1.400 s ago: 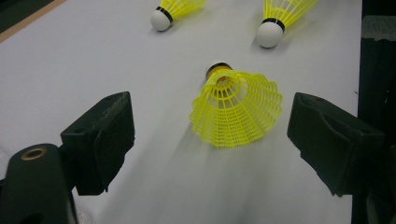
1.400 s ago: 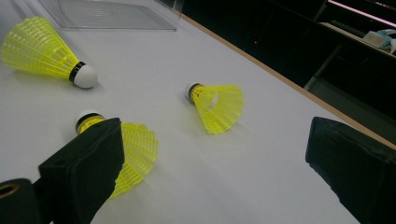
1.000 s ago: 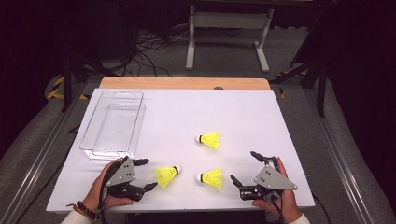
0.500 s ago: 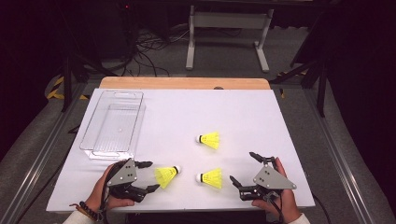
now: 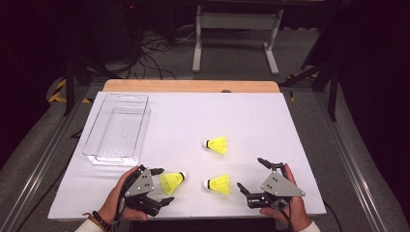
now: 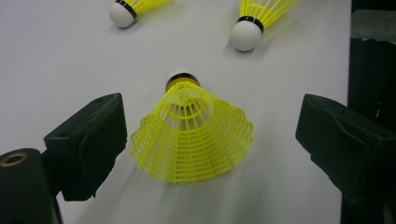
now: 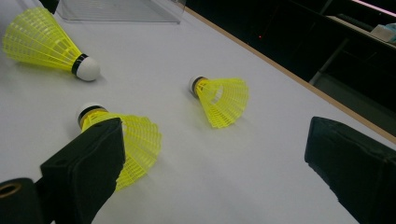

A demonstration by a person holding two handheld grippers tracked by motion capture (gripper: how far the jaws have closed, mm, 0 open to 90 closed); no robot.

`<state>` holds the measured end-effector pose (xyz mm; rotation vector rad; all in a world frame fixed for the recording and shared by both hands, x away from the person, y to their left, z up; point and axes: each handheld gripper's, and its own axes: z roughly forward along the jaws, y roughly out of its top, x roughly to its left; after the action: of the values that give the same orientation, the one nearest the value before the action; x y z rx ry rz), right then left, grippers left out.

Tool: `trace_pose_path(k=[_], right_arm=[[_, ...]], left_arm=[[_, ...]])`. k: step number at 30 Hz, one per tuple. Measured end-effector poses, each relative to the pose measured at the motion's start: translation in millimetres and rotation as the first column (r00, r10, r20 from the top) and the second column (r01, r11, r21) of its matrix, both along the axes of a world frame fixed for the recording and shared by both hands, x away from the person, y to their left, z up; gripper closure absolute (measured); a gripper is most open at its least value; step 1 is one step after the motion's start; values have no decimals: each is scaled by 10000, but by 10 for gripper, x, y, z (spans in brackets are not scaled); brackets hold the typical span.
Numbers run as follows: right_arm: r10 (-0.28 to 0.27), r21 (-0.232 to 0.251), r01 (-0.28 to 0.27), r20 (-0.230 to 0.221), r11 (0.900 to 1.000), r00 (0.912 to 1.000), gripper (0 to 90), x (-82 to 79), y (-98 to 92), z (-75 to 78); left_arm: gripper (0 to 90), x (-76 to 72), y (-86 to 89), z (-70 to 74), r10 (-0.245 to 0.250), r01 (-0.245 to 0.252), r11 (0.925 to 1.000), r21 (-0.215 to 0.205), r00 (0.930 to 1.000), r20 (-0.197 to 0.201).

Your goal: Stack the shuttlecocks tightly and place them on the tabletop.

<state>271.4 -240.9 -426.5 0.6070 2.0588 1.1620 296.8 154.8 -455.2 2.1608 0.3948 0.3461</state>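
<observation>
Three yellow shuttlecocks lie on the white table (image 5: pixel 290 125). My left gripper (image 5: pixel 164 186) sits at the front left, and its jaws have just been opening. They stand on either side of the nearest shuttlecock (image 5: pixel 173 182) without touching it. The left gripper view shows that shuttlecock (image 6: pixel 191 135) lying skirt-first between the pads of the left gripper (image 6: pixel 212 126), with clear gaps on both sides. My right gripper (image 5: pixel 250 173) rests open at the front right, just right of the middle shuttlecock (image 5: pixel 220 184). A third shuttlecock (image 5: pixel 217 144) lies farther back.
A clear plastic bin (image 5: pixel 116 159) stands at the left of the table, behind my left hand. In the right gripper view the near shuttlecock (image 7: pixel 126 140) is partly behind the left jaw of my right gripper (image 7: pixel 215 140). The table's wooden far edge (image 5: pixel 193 86) borders dark floor.
My left gripper has edged right around the nearest shuttlecock and its jaws stand wider. The right gripper and all shuttlecocks have stayed put.
</observation>
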Motion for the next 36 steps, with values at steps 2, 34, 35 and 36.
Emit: trace_pose_path(k=[2, 34, 35, 36], right_arm=[[28, -40, -28, -26, 10000, 10000, 59, -2, 4, -8], [90, -331, -91, -29, 9994, 10000, 62, -4, 3, -31], [87, -336, -88, -34, 9994, 10000, 63, -3, 3, -32], [94, -339, -95, -42, 9994, 9999, 63, -2, 4, -33]], left_arm=[[110, 9, -3, 1, 113, -113, 9999, 34, 9999, 35], [900, -216, -258, -65, -1119, 1155, 9873, 1087, 9930, -385], [900, -211, -260, -76, -989, 1027, 9875, 1194, 9944, -366], [900, -208, -260, -79, -916, 951, 9876, 1251, 9952, -335]])
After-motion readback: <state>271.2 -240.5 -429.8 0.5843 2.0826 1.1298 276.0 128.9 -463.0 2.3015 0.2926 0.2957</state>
